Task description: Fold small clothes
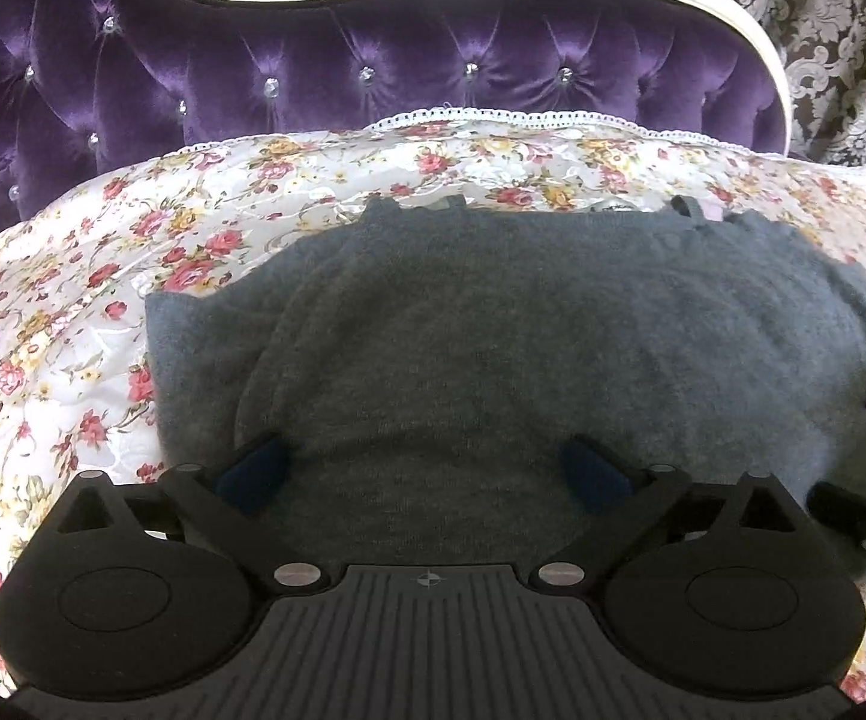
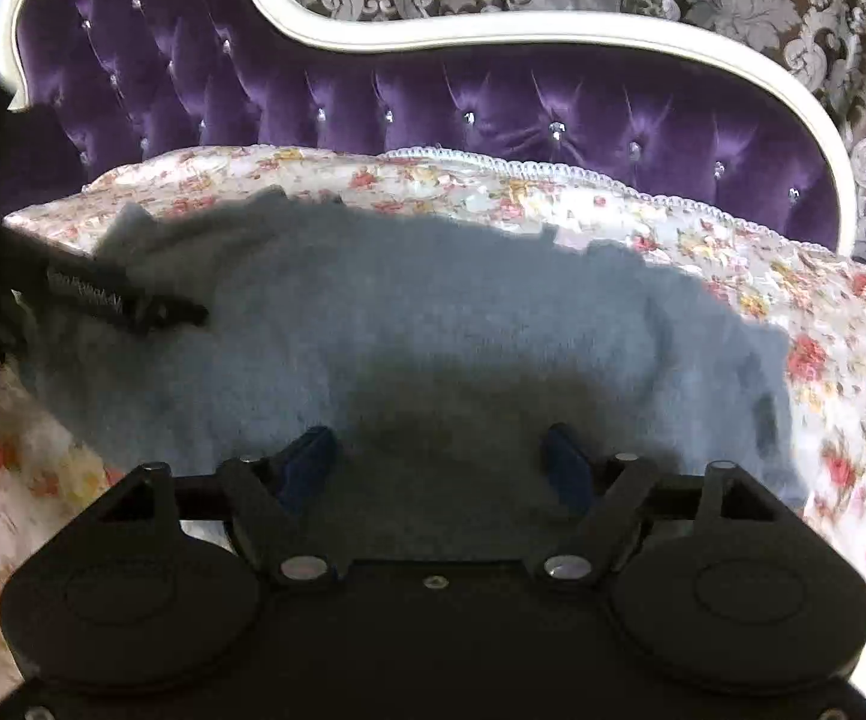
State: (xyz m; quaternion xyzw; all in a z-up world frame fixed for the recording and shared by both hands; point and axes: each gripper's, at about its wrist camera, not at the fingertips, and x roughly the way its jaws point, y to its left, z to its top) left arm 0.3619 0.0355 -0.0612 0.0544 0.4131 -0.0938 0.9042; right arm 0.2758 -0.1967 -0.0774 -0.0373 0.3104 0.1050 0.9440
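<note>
Grey knit sweater (image 1: 493, 330) lies spread on floral bedspread (image 1: 61, 300) w/ both left gripper (image 1: 427, 474) & right gripper (image 2: 442, 462) fingers spread, holding nothing, so imo a shallow pinch could drag one layer & bunch it.

tufted headboard (image 1: 373, 78) blocks beyond the sweater (image 1: 493, 330); floral bedspread (image 1: 61, 300) lies open around.
</note>
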